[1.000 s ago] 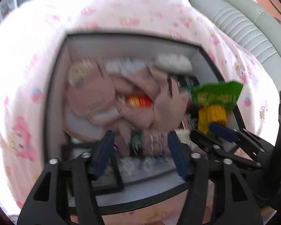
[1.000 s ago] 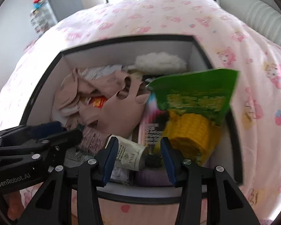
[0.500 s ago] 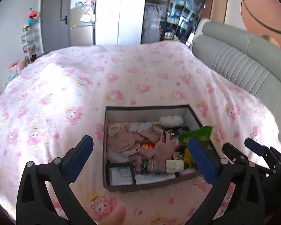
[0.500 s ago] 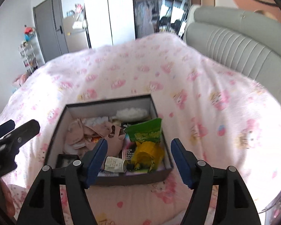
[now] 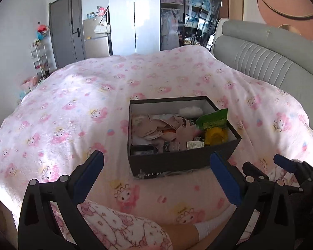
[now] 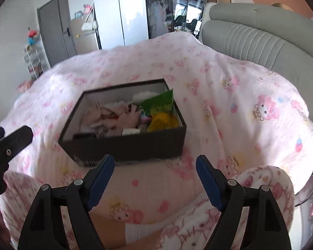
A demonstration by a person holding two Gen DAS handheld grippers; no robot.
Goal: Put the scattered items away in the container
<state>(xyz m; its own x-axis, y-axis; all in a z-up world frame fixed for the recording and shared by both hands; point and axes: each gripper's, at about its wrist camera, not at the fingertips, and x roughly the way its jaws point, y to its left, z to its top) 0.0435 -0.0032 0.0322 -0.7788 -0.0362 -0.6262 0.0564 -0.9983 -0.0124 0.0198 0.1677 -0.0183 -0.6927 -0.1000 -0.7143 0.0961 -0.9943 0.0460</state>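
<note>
Your left tool (image 5: 156, 173) and right tool (image 6: 154, 175) gape empty, pulled back from the full box (image 5: 183, 160) on the bed (image 5: 73, 108); nothing's between

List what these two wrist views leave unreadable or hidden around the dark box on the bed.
- Dark box: front lettering, left wrist view, partly cut off by a bedspread fold and too small.
- Green and yellow packet: print too small in the left wrist view, blurred in the right.
- Box bottom: buried under the beige pieces in both views.
- Bedspread behind the box's far wall: hidden in both views.
- Left tongs, right tongs: open, empty.
</note>
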